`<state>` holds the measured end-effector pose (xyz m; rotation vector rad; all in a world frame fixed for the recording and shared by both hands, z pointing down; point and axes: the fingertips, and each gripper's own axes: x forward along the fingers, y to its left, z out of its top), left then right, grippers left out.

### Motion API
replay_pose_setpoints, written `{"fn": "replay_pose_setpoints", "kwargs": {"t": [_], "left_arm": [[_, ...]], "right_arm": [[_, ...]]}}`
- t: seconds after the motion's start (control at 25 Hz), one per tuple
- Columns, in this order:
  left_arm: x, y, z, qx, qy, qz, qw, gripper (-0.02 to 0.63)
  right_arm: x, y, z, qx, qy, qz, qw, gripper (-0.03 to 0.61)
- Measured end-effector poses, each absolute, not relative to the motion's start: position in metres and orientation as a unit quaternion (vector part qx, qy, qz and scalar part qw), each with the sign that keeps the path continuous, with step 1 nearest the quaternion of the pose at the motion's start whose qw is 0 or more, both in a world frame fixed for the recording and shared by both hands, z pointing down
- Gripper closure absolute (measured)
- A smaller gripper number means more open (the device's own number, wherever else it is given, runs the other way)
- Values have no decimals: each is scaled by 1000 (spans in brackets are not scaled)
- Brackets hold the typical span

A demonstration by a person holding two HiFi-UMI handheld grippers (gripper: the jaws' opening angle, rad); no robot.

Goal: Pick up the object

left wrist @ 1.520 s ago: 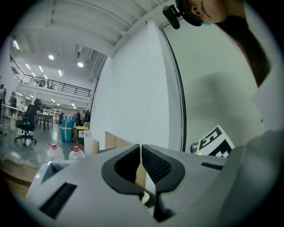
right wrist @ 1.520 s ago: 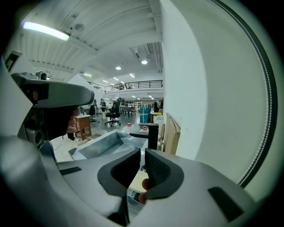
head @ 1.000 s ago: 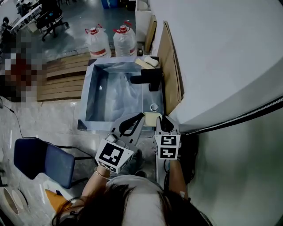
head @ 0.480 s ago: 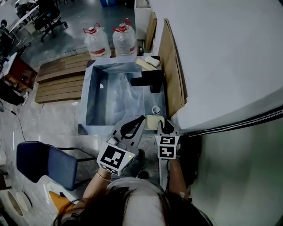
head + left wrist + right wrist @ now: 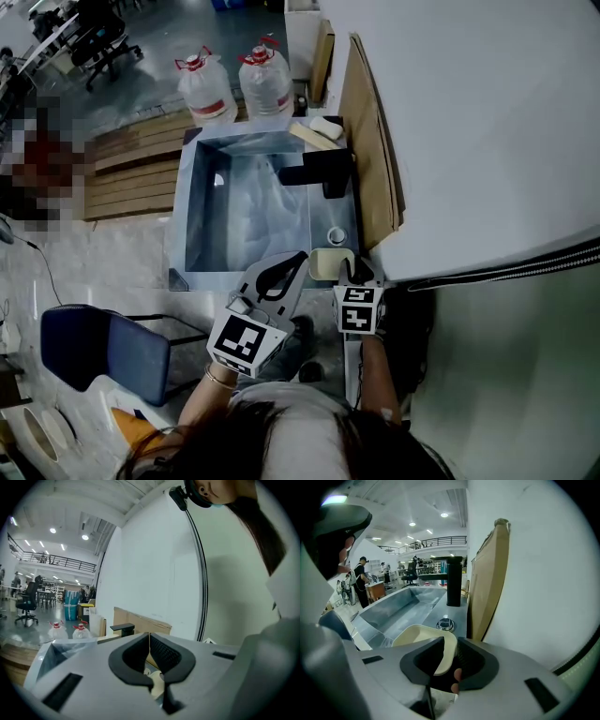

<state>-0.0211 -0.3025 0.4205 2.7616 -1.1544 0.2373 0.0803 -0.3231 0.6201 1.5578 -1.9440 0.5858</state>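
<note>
Right gripper [image 5: 349,271] is clamped on the rim of the cream dish [image 5: 326,263] at the sink's [image 5: 180,225] 5 o'clock corner, left gripper [image 5: 149,641] pinched empty; I'd lift straight up, level, clear of the drain knob [image 5: 337,235].

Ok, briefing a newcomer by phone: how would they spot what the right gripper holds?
Find the steel sink beside the white wall, then its right ledge with the black faucet. At the ledge's near end, past a round chrome knob, is a shallow cream dish, its rim in the right gripper: pale and rounded-square, unlike the faucet and knob.
</note>
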Motion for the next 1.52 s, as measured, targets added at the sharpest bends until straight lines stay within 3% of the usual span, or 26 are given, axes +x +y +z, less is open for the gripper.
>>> {"fn": "replay_pose_setpoints", "kwargs": {"t": [0.2,0.6,0.92,1.52], "left_arm": [[-24,-303,431,913,-388,88,94,604],[-30,-304,435,911,-393,89,85,604],[-37,-299,434,910,-399,87,78,604],[-47,-281,422,906,-411,73,72,604]], "right_arm": [[82,-327,631,590,-720,237,279,489],[84,-328,641,603,-704,256,274,492],[91,-328,635,626,-691,262,248,541],[85,-320,603,634,-701,249,210,546]]}}
